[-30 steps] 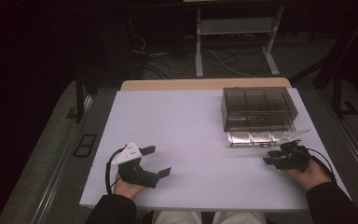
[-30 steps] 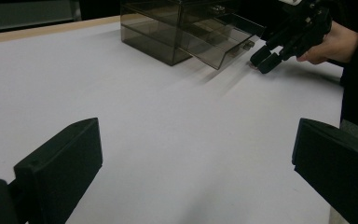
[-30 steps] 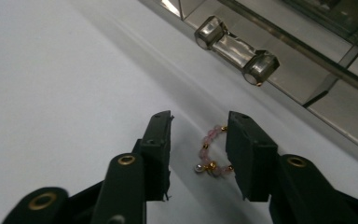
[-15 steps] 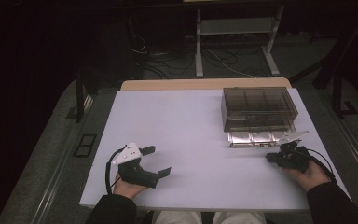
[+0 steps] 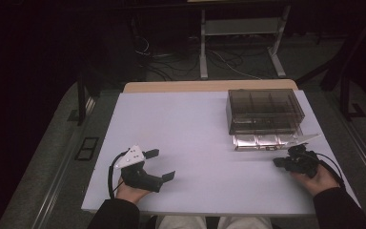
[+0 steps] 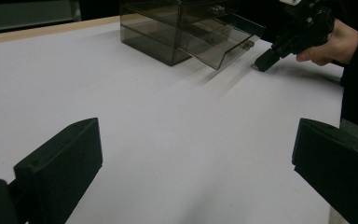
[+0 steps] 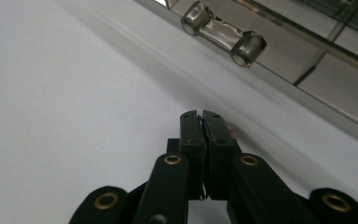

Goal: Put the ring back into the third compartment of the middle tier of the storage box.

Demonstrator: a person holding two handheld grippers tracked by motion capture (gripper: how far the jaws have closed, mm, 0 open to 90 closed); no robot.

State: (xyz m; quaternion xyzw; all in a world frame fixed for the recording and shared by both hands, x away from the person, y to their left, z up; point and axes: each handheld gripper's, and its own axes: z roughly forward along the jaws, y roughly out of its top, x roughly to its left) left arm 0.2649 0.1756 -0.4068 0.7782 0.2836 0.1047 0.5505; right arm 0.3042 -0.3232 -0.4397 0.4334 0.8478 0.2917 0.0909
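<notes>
A smoky clear drawer box stands at the table's far right, its bottom drawer pulled out toward me. The drawer's clear handle shows close up in the right gripper view. Just in front of that drawer my right gripper rests tip-down on the white table. Its jaws have just been closing and now stand together on a small pinkish thing that peeks out beside the tips. My left gripper lies at the near left, open wide and holding nothing.
The box and the other hand with its gripper lie far right in the left gripper view. Beyond the table's far wooden edge stand a metal rack and floor cables.
The right gripper's jaws have drawn together in front of the drawer. Neither hand has shifted, and the left gripper is as it was.
</notes>
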